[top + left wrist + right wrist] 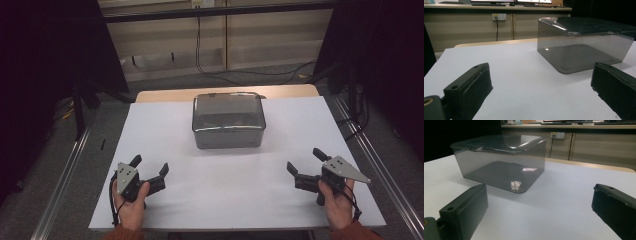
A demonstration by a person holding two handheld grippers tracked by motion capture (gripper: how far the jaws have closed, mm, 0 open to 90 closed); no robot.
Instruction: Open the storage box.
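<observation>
A smoky, see-through plastic box (228,120) with its lid on is sitting toward the far middle of the white bench (165,130), well apart from both tools. The person's left hand (131,205) is gripping the left tool (151,167) near the front left corner of the bench, with the grey three-cornered plate (126,175) lying on top of it, and its jaws are standing wide apart with nothing between them. The right hand (339,205) is holding the right tool (306,161) near the front right corner, its own grey plate (345,168) facing up, and its jaws are likewise spread with bare bench between them. In the left gripper view the box (584,45) is showing ahead and to the right, beyond the two black jaws, its curved lid catching light. In the right gripper view the box (501,160) is lying ahead and to the left, with a bright reflection glinting on its near wall. What is inside the box is too dim to make out. Behind the bench, a wall socket (498,16) with a cable hanging from it is showing on the pale cabinet front.
</observation>
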